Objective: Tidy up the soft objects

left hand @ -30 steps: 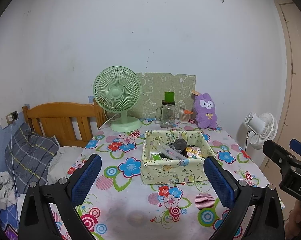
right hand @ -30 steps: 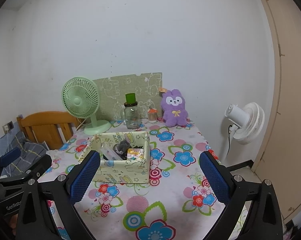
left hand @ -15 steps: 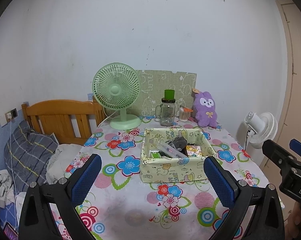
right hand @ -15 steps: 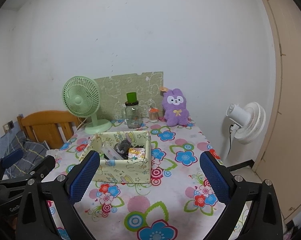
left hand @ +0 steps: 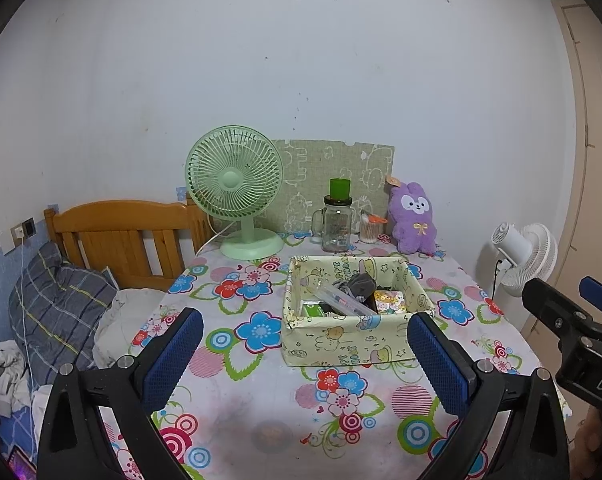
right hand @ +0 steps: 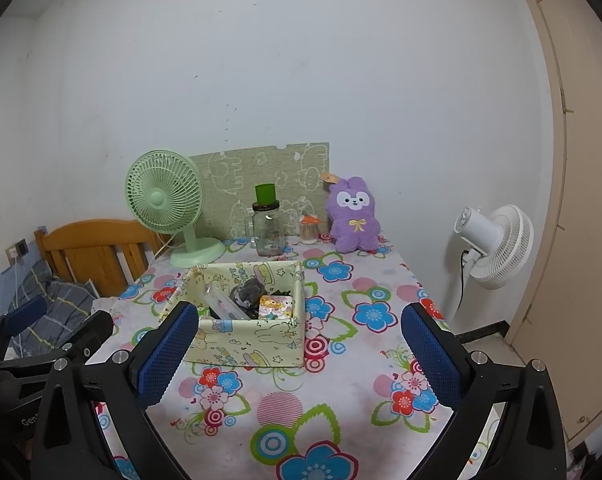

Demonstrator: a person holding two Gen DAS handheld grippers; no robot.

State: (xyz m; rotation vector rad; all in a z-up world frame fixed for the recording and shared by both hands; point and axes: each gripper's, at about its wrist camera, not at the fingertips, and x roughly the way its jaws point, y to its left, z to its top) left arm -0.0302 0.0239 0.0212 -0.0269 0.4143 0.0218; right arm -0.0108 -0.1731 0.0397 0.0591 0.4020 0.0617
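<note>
A purple plush rabbit (left hand: pixel 414 219) sits upright at the back right of the flowered table (left hand: pixel 261 412), against the wall; it also shows in the right wrist view (right hand: pixel 355 220). A pale yellow fabric box (left hand: pixel 349 336) stands mid-table, holding a grey soft item (left hand: pixel 362 283), a clear pencil case and small packets; the box also shows in the right wrist view (right hand: pixel 245 344). My left gripper (left hand: pixel 303 356) is open and empty, above the table's near edge. My right gripper (right hand: pixel 297 354) is open and empty, to the right of the left one.
A green desk fan (left hand: pixel 237 192), a glass jar with a green lid (left hand: pixel 337 220) and a small cotton-swab pot (left hand: pixel 370 229) stand along the back. A wooden headboard (left hand: pixel 121 232) and bedding lie left. A white floor fan (right hand: pixel 493 244) stands right of the table.
Both views have shifted slightly: the table objects sit a little lower and closer. Both grippers stay open and empty.
</note>
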